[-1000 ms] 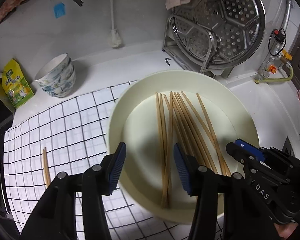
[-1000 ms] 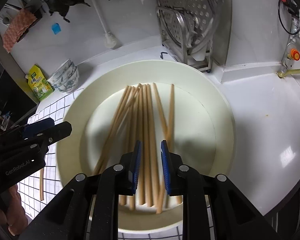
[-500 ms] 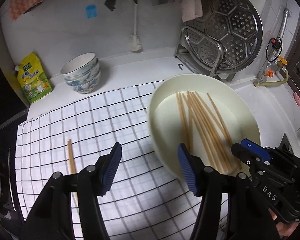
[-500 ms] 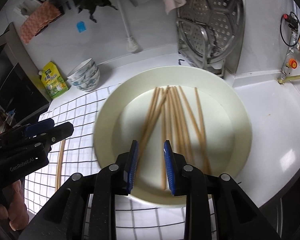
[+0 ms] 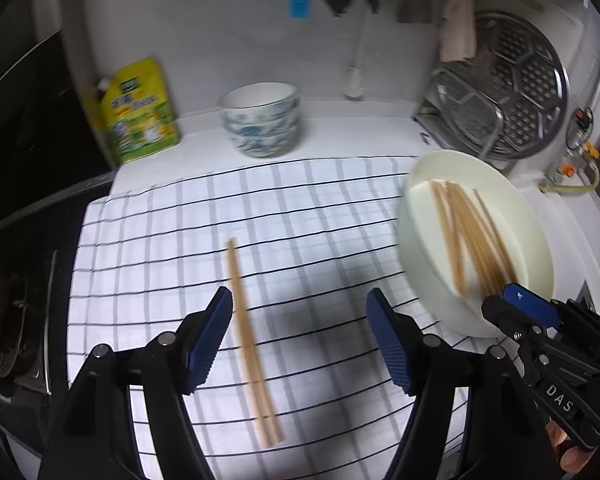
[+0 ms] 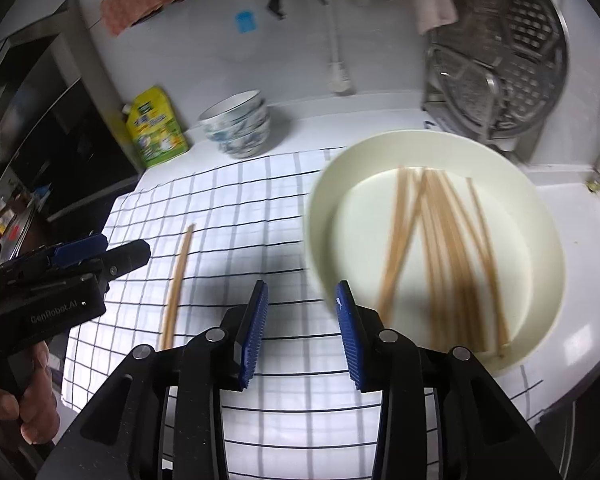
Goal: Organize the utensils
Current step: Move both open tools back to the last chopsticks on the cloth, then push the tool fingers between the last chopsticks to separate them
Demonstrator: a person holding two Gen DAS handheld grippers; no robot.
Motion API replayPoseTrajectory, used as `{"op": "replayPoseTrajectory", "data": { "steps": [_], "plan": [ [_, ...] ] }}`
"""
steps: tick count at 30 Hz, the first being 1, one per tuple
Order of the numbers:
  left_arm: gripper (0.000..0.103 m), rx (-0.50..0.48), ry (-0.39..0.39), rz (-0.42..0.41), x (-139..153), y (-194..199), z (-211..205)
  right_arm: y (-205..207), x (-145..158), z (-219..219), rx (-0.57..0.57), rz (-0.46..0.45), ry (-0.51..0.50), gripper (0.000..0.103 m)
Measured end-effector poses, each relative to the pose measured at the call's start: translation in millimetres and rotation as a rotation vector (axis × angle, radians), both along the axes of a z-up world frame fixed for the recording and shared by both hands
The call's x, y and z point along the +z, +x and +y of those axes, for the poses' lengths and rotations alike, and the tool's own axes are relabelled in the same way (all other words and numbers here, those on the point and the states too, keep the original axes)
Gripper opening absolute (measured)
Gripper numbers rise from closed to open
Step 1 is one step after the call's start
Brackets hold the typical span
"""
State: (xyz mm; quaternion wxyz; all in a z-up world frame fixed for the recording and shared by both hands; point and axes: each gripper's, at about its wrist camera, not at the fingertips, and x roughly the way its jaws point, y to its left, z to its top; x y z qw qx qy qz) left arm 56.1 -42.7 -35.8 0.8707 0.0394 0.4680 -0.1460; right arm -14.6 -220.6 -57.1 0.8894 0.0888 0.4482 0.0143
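Each camera rides just behind its own claw and looks steeply down and forward over the worktop (image 5: 340, 128) toward the far wall. The left view sits over the checked cloth (image 5: 160, 248), with the left claw (image 5: 300, 340) filling its near edge. The right view, behind the right claw (image 6: 302, 332), hangs further right, nearer the cream plate (image 6: 540, 216). Both views share the cloth, the plate, the pair of chopsticks (image 5: 248, 344) and the stacked bowls (image 6: 238, 128).

I am looking at a home kitchen: a white table (image 5: 340, 132) with a checked cloth (image 5: 172, 248), stacked patterned bowls (image 5: 262, 120), a perforated steel steamer tray (image 5: 516, 88) in a rack, a yellow refill pouch (image 5: 140, 110), and a plate (image 6: 540, 216) of chopsticks (image 6: 440, 248).
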Motion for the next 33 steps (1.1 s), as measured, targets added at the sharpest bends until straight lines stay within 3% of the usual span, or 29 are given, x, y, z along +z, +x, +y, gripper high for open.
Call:
{"op": "replayPoseTrajectory", "data": {
  "steps": [14,33],
  "plan": [
    [0.073,0.09,0.022,0.038,-31,1,81,9,-27,83,0.099,0.045,-0.009,0.04],
    [0.073,0.129,0.047,0.093,-69,9,129,25,-76,128,0.117,0.112,-0.007,0.042]
  ]
}}
